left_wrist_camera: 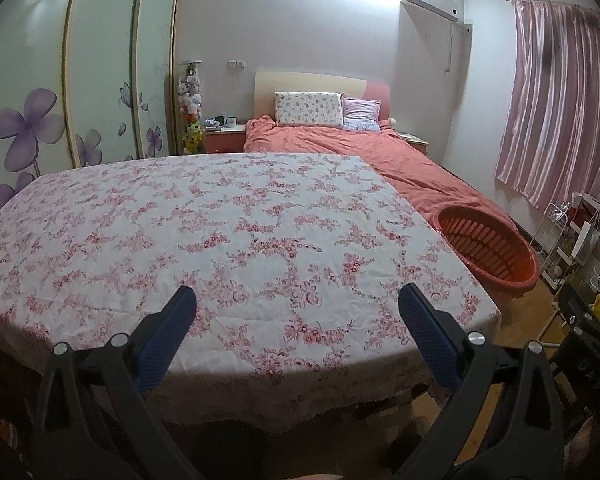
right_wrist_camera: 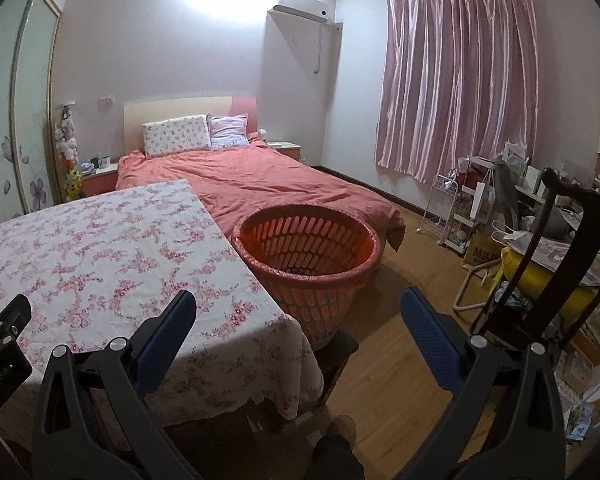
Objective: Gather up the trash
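An orange slatted plastic basket [right_wrist_camera: 308, 248] stands on a dark stool at the table's right side, in front of the bed's foot; it also shows in the left wrist view [left_wrist_camera: 488, 248]. Something dark lies in its bottom, too dim to identify. A table with a pink floral cloth [left_wrist_camera: 220, 240] shows no trash on it. My left gripper [left_wrist_camera: 298, 300] is open and empty above the table's near edge. My right gripper [right_wrist_camera: 298, 304] is open and empty, near the table's right corner, short of the basket. The left gripper's body [right_wrist_camera: 0, 344] shows at the far left.
A bed with an orange cover [right_wrist_camera: 260, 180] lies behind the table. A wardrobe with purple flowers [left_wrist_camera: 40, 128] is on the left. A cluttered rack, bags and a dark chair [right_wrist_camera: 560, 232] fill the right side. Wooden floor [right_wrist_camera: 412, 248] runs between basket and clutter.
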Available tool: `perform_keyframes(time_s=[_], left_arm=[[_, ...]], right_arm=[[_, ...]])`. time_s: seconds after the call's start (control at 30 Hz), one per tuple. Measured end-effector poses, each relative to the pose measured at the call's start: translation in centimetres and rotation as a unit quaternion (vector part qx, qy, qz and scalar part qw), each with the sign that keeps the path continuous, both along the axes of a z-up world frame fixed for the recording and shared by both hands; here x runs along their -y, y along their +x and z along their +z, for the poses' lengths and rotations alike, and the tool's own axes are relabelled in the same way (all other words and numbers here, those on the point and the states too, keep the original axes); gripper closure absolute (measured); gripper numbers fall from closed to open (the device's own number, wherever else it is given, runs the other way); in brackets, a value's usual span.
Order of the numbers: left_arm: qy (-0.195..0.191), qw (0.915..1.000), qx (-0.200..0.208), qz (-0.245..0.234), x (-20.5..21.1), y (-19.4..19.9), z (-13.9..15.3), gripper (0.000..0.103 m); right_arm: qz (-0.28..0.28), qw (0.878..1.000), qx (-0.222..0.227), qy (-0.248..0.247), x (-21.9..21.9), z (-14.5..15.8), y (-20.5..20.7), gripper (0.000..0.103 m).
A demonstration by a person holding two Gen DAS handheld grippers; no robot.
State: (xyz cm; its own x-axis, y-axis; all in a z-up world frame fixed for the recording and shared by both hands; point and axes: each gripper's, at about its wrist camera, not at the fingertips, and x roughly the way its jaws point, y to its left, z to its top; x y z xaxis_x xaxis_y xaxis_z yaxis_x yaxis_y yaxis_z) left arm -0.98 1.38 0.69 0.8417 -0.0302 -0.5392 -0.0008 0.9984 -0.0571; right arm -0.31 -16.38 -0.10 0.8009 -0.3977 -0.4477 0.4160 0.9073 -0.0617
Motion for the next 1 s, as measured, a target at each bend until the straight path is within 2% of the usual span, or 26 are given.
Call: perform_keyframes(time_s=[0.4,1.0], left_arm=[[-0.002,0.9999,-0.014,-0.006,0.5,0.2,-0.9,0.004],[0.002,0.9998,-0.009,-0.017,1.9,-0.1,-1.1,0.004]], right_arm=[[-0.004,1.0,-0.019,0.009,0.5,-0.9,0.2,0.002],[-0.009,1.0,-0.018,0.012,1.2,-1.1,0.0,0.002]])
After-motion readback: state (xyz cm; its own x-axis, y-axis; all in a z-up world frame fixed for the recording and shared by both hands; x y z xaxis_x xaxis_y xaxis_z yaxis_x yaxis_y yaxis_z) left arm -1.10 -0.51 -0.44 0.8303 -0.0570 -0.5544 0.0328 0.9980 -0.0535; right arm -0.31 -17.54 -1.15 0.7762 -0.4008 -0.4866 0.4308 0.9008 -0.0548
